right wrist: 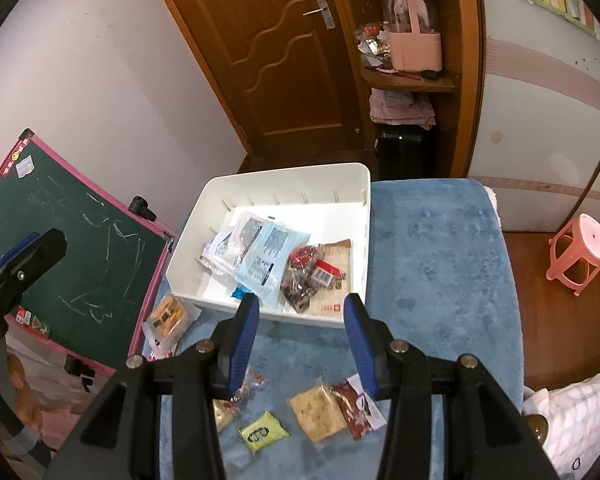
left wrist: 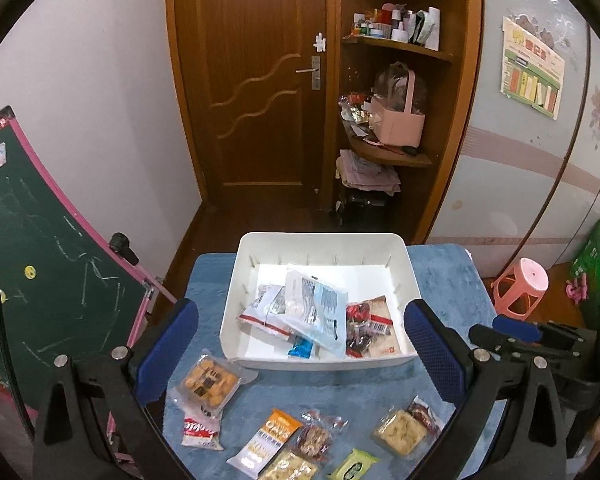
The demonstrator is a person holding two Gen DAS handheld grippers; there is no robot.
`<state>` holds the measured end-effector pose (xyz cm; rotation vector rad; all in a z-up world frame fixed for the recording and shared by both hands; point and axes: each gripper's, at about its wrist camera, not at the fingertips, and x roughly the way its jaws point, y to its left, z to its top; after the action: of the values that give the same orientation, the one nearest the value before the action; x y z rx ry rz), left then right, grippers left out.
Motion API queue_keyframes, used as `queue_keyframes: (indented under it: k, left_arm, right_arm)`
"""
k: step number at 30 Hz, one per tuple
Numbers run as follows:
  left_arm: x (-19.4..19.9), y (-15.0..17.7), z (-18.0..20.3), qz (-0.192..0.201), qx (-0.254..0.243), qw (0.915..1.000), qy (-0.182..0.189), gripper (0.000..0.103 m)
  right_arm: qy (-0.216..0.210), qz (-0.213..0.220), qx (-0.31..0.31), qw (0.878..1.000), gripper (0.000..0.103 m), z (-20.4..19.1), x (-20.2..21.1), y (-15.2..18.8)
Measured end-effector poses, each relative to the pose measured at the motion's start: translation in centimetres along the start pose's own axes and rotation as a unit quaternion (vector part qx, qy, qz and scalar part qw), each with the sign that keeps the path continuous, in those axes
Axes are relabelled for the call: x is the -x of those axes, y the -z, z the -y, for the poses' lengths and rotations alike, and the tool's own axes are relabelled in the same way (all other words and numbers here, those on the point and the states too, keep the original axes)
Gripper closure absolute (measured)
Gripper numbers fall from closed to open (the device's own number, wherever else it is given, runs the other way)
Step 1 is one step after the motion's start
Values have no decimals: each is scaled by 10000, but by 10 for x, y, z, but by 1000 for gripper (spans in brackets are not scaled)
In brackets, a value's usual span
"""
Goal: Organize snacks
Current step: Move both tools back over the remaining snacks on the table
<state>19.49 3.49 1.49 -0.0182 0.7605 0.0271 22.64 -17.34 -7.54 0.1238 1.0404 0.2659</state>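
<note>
Covering the surface is a blue plush cloth (left wrist: 440,272), and toward its far left edge sits a white bin (left wrist: 324,248) already holding several packets, a pale blue packet (right wrist: 268,256) lying across the top of the pile. More snacks lie loose on the cloth nearer me: an orange-topped bar (left wrist: 268,438), a cracker packet (right wrist: 318,410) and a small green packet (right wrist: 262,434). Both tools hang above them holding nothing: the left gripper (left wrist: 300,360) with jaws spread wide, the right gripper (right wrist: 300,340) with jaws narrower but apart.
</note>
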Motion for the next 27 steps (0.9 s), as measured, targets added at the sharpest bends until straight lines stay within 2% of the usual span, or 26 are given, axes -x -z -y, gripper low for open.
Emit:
queue_keyframes:
  k: [7, 13, 17, 23, 27]
  left_arm:
    - [20, 24, 4, -48, -34, 10000, 57, 1]
    - [11, 58, 21, -366, -257, 9988, 200, 1]
    - [-9, 91, 38, -845, -418, 9944, 479, 1]
    - [-51, 154, 61, -1721, -521, 9802, 830, 1]
    - [-79, 189, 68, -2205, -483, 9700, 898, 3]
  right_arm:
    - [75, -88, 70, 9999, 58, 5, 8, 21]
    - [180, -298, 108, 9993, 58, 13, -1, 40]
    - [246, -499, 236, 9982, 58, 16, -14, 54]
    - [296, -848, 487, 9948, 58, 23, -42, 77]
    - [234, -1176, 494, 9916, 58, 33, -67, 91]
